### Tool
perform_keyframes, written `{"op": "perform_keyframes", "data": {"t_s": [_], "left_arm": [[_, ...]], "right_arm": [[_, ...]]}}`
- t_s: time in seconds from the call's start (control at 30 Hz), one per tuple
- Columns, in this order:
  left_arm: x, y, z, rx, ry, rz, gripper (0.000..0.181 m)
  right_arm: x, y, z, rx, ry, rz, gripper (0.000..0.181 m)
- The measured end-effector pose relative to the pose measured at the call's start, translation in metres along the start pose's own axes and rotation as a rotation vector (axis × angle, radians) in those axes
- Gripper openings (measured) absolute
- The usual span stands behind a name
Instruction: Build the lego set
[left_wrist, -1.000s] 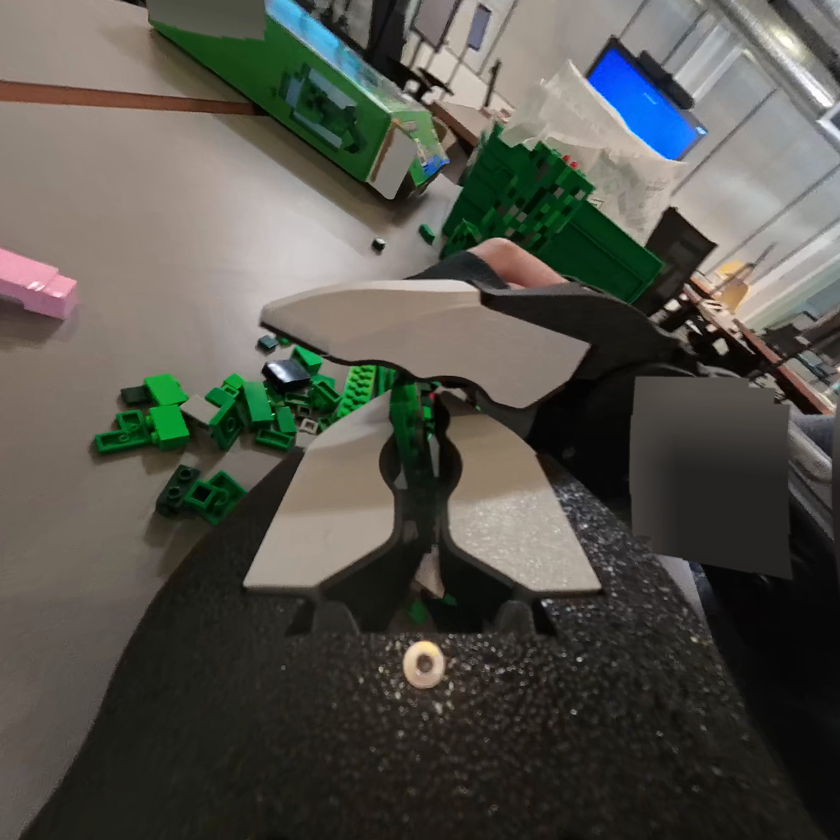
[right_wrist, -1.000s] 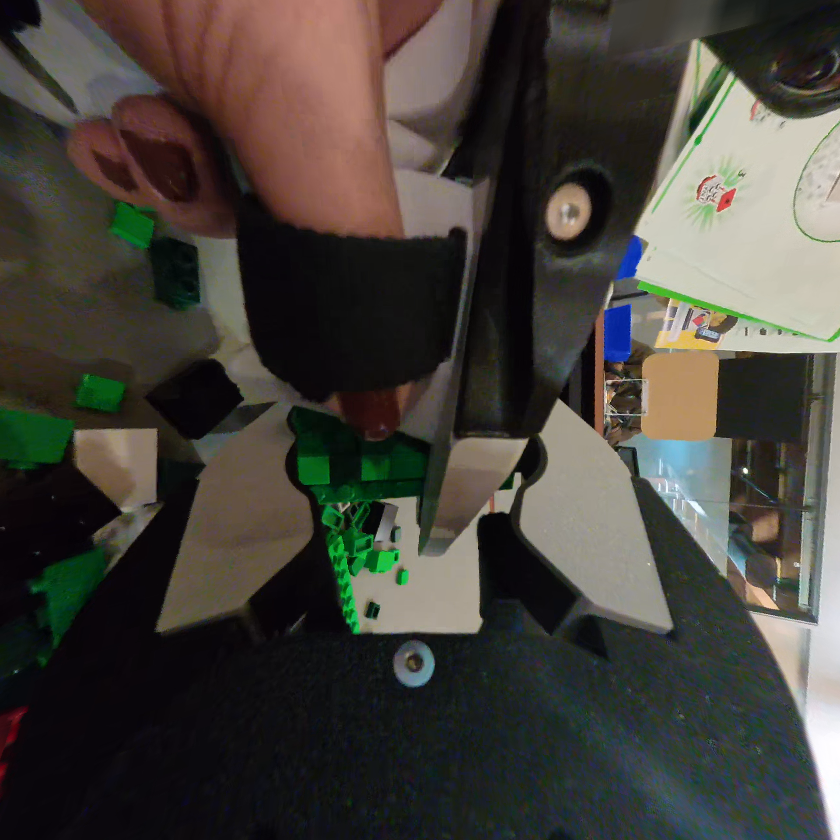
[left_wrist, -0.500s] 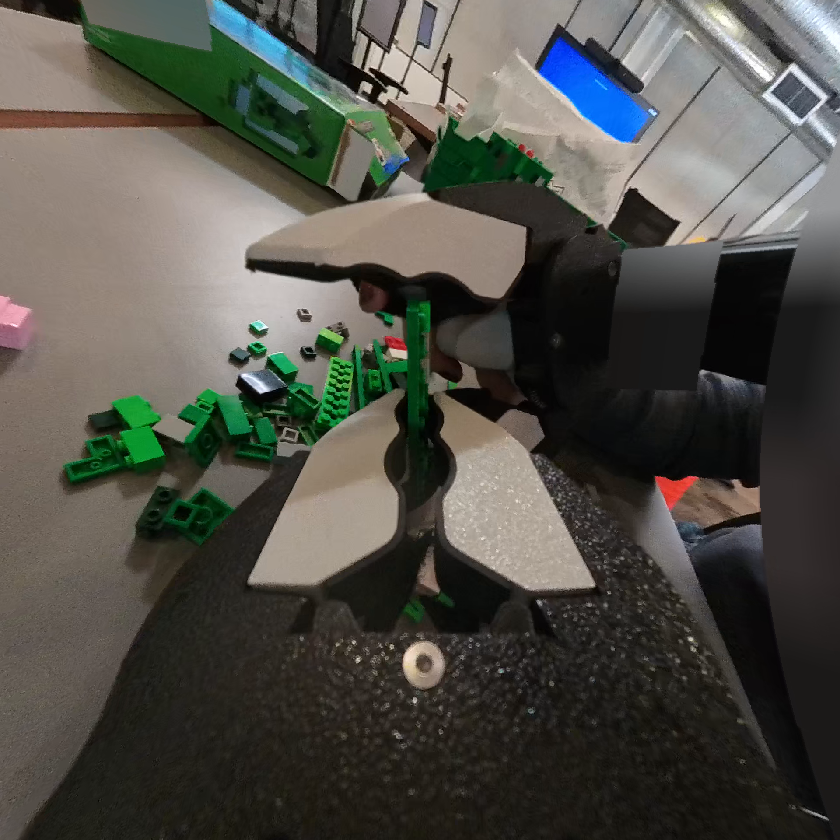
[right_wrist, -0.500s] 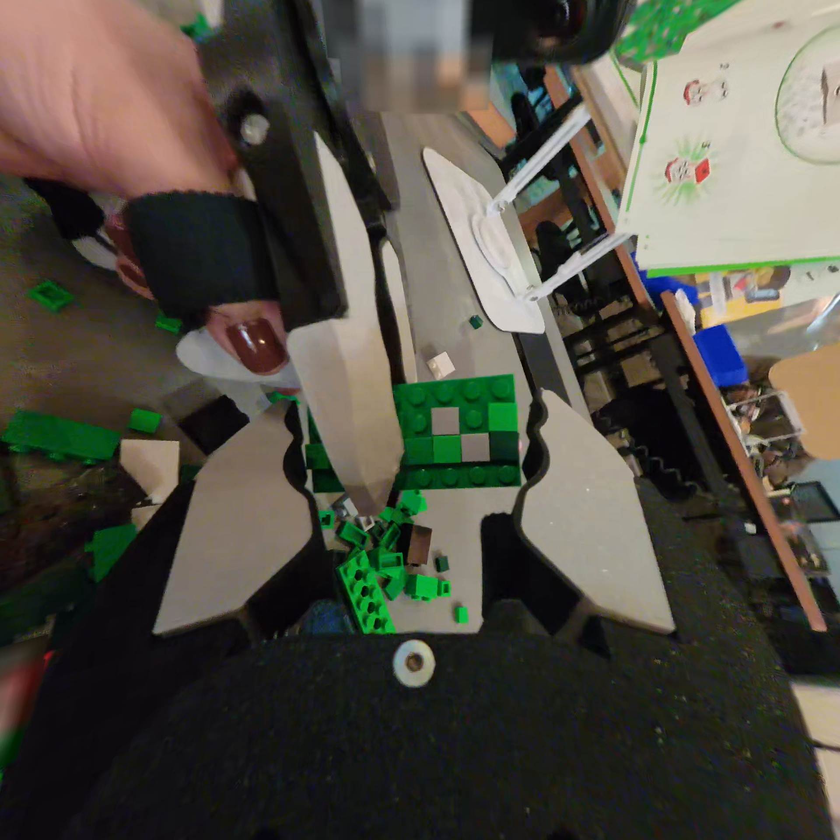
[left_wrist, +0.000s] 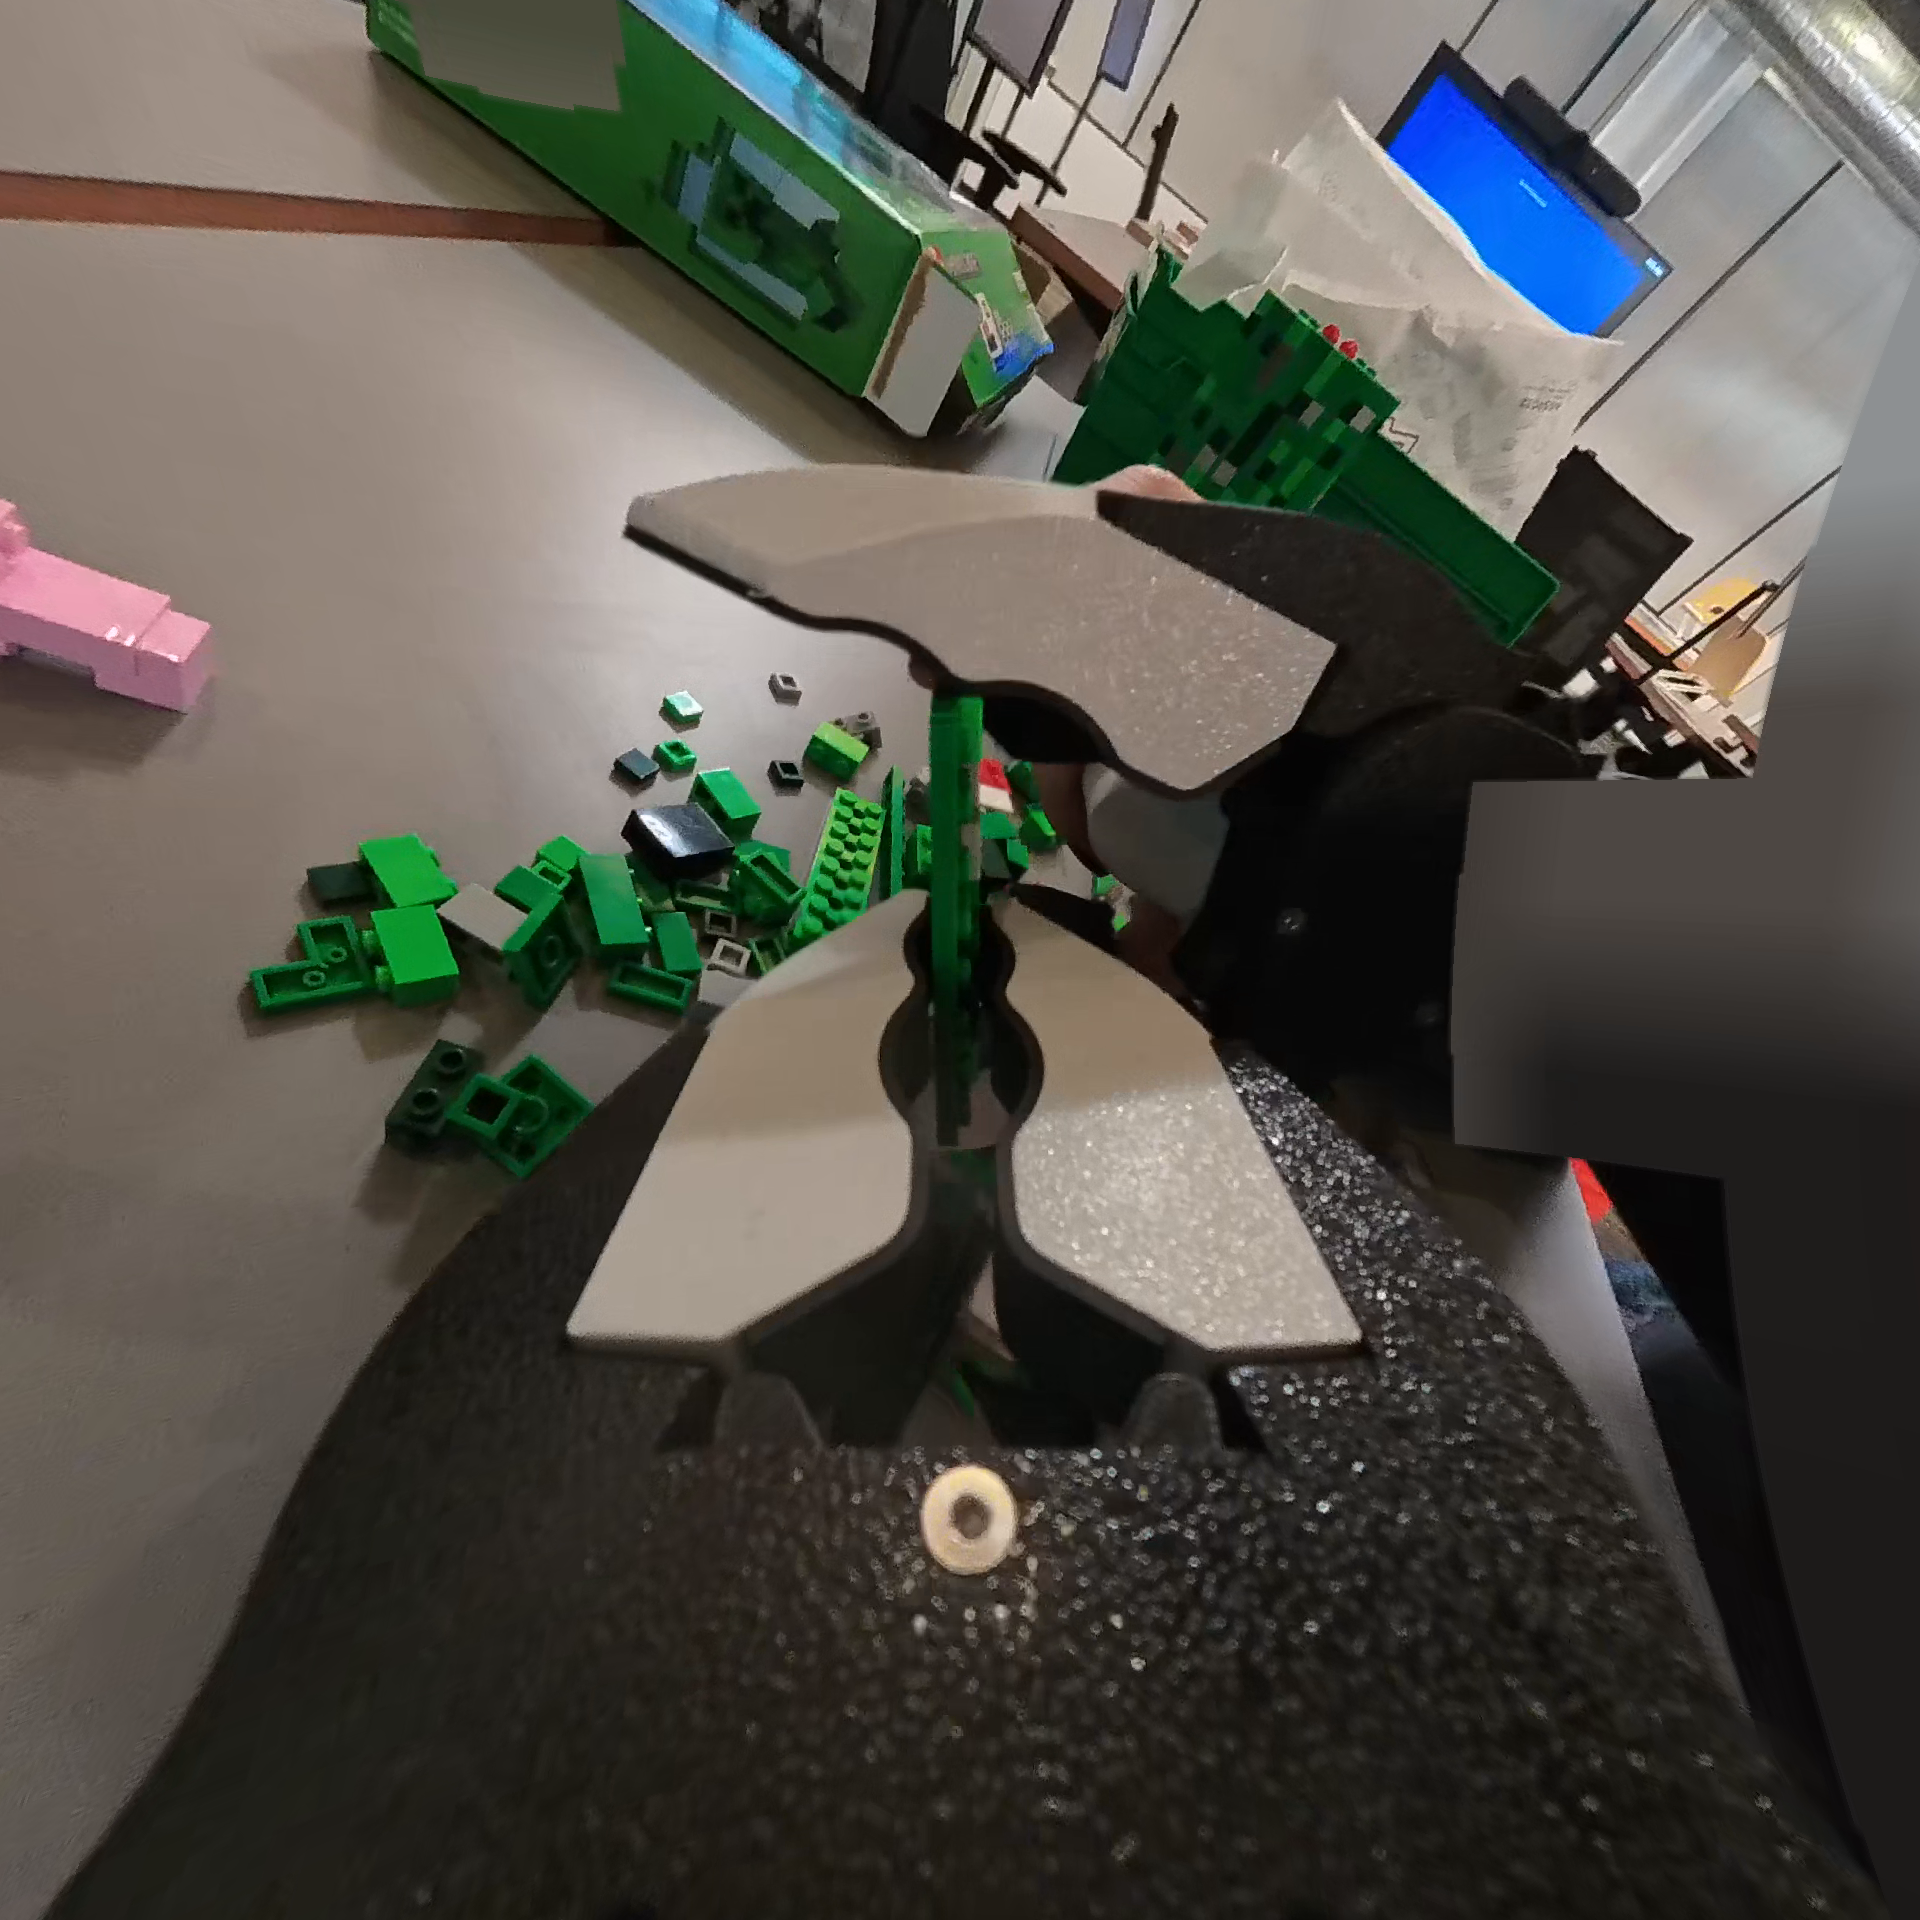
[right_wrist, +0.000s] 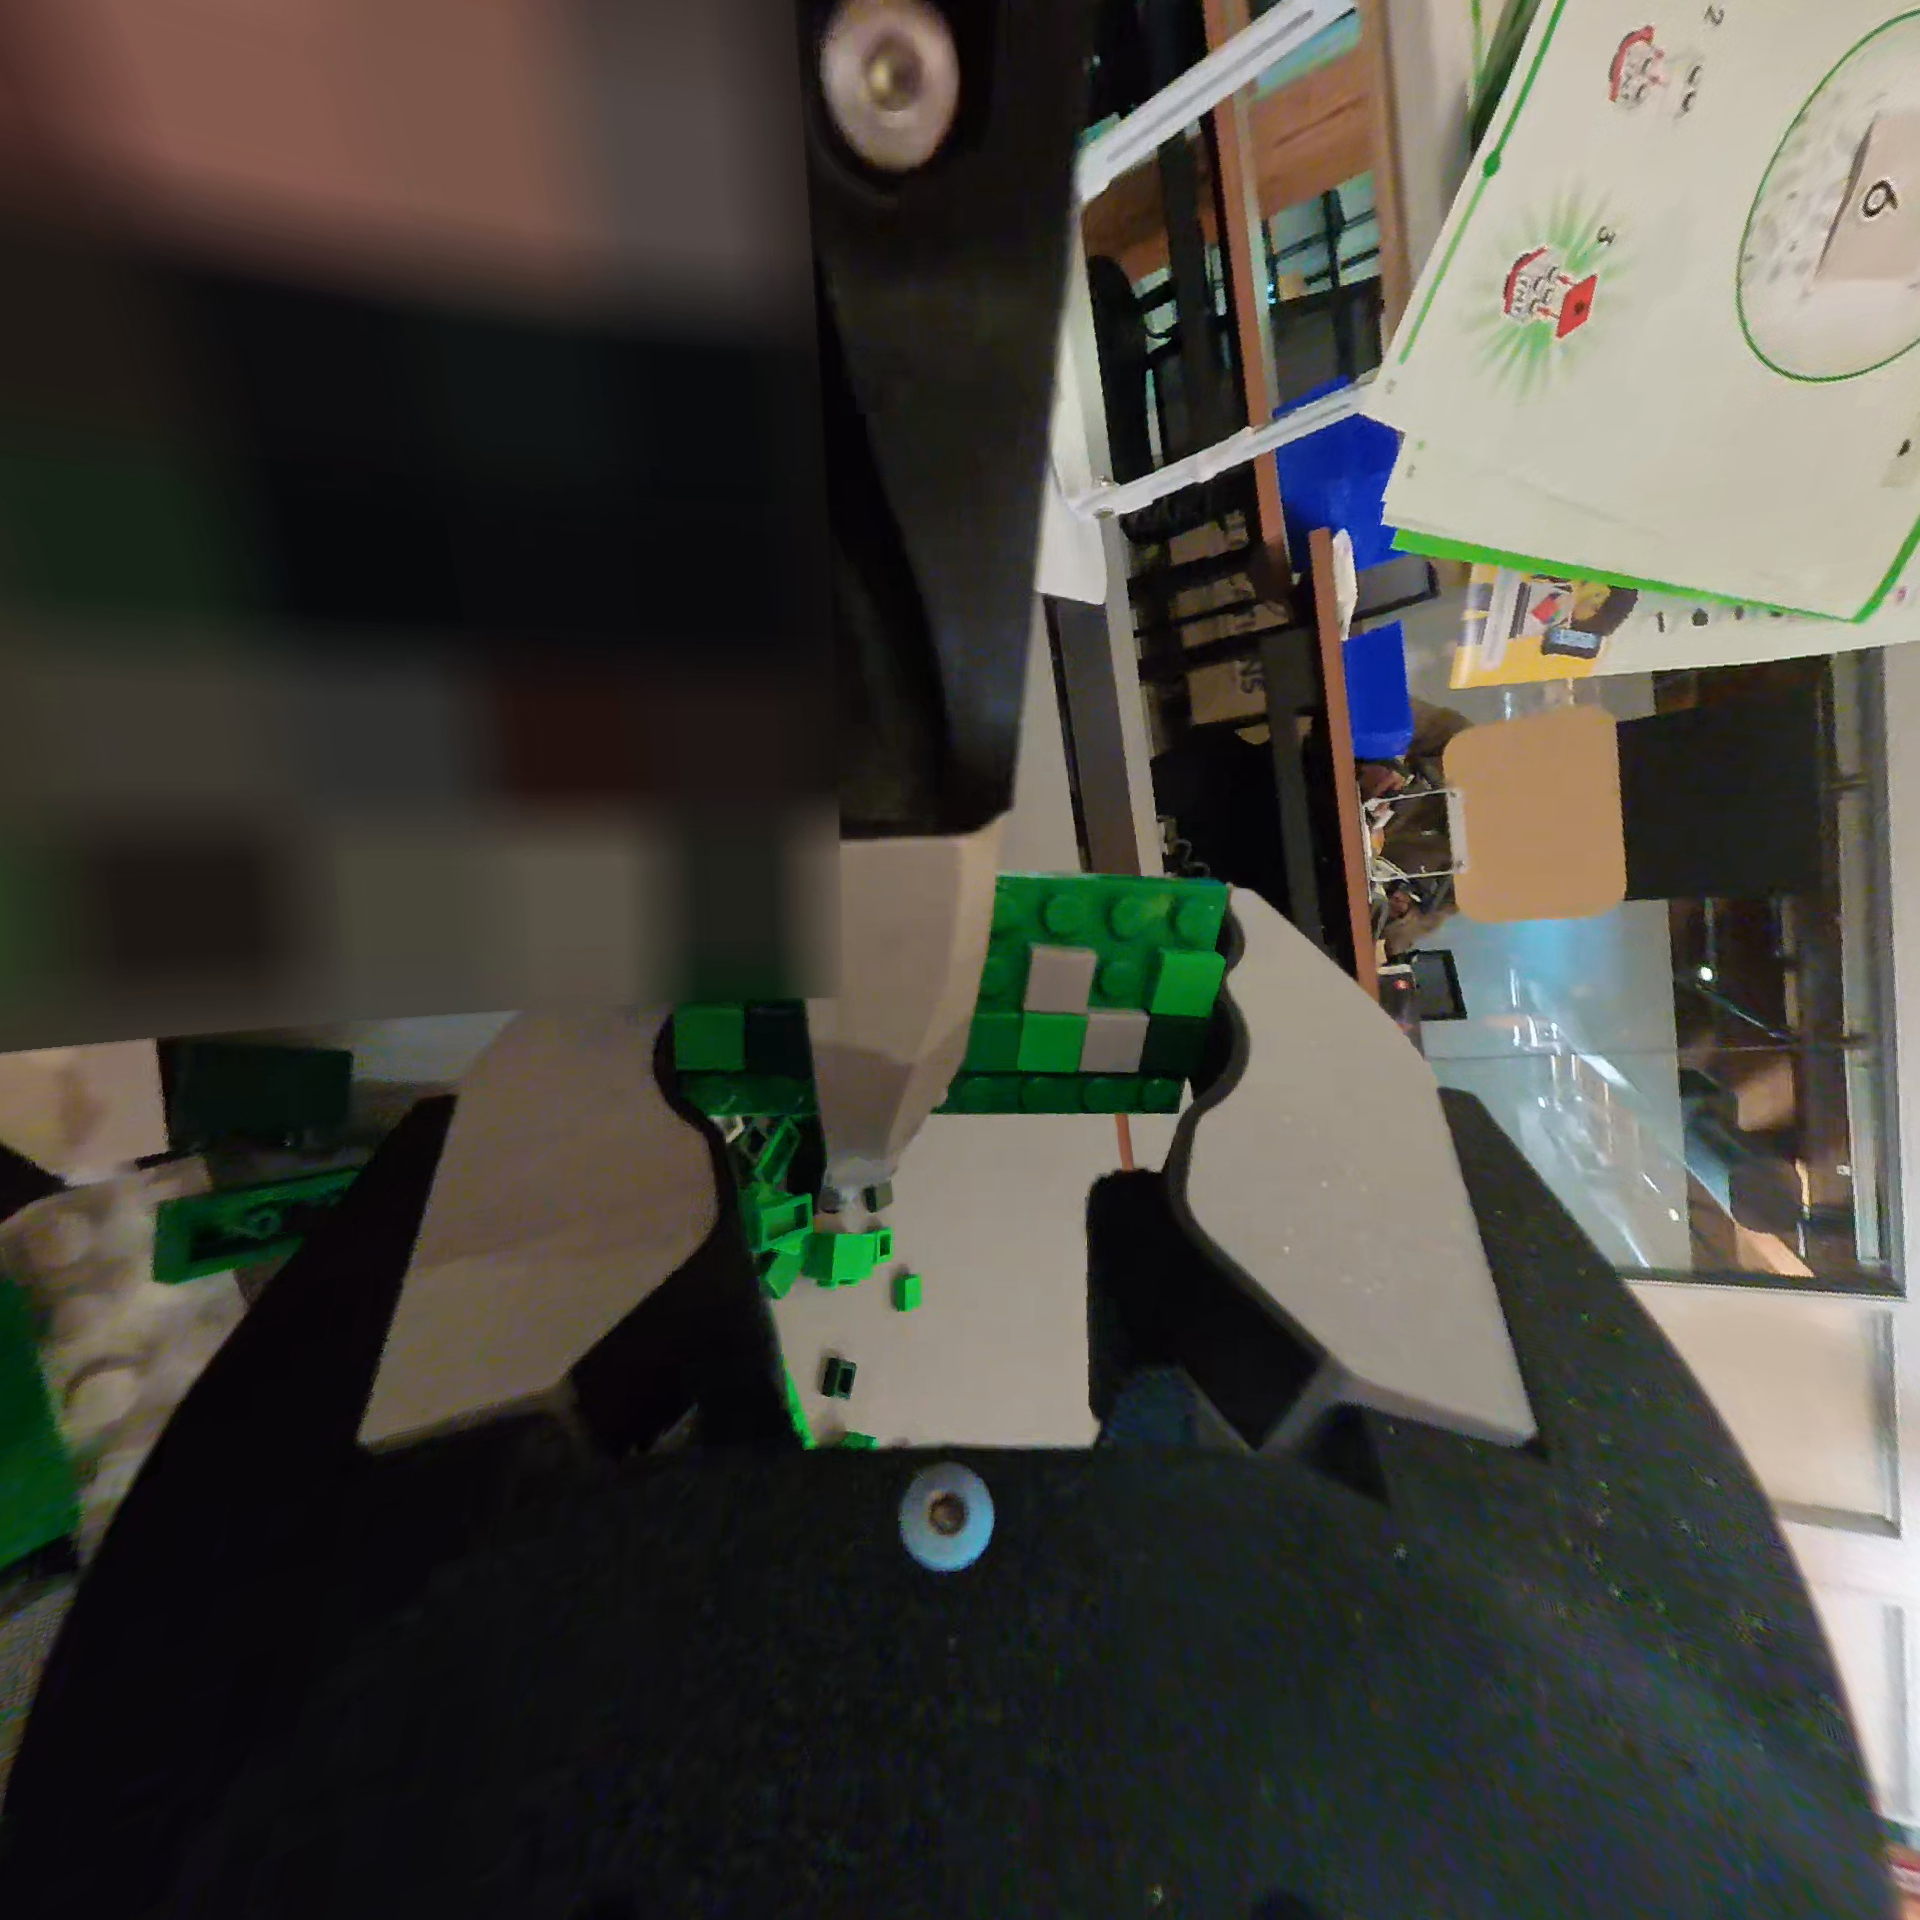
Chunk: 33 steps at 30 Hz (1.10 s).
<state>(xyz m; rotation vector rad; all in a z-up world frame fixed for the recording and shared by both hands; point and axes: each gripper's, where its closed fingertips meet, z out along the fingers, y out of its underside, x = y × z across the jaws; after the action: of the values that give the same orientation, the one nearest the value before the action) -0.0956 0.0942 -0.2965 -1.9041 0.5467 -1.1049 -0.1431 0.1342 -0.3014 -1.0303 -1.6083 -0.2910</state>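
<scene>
Pink block (left_wrist: 104, 644) sat far left on grey table (left_wrist: 364, 499). Loose green bricks (left_wrist: 540, 925) lay scattered mid-table, w/ green box (left_wrist: 727, 197) behind. Left gripper (left_wrist: 958, 925) was clamped narrow on green lego plate (left_wrist: 956, 831), held edge-on above the pile. Right gripper (right_wrist: 945, 1070) was spread wide around same plate, one finger (left_wrist: 987, 613) crossing over its top edge. Green build (left_wrist: 1236, 416) stood behind at right.
</scene>
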Motion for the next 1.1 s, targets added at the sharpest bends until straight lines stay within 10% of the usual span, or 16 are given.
{"op": "perform_keyframes", "data": {"t_s": [0.27, 0.6, 0.7, 1.1], "left_arm": [[0.001, -0.007, -0.002, 0.064, 0.046, -0.078, 0.006], [-0.01, -0.02, -0.012, 0.207, 0.111, -0.331, 0.006], [-0.01, -0.019, -0.013, 0.189, 0.105, -0.31, 0.006], [-0.011, -0.009, -0.006, 0.097, 0.031, -0.169, 0.006]], "right_arm": [[-0.012, -0.009, 0.0, 0.043, -0.046, -0.028, 0.092], [0.013, -0.011, -0.002, -0.047, 0.302, -0.388, 0.077], [0.008, -0.014, -0.001, 0.016, 0.228, -0.268, 0.061], [-0.009, -0.004, 0.005, 0.018, 0.01, -0.039, 0.088]]}}
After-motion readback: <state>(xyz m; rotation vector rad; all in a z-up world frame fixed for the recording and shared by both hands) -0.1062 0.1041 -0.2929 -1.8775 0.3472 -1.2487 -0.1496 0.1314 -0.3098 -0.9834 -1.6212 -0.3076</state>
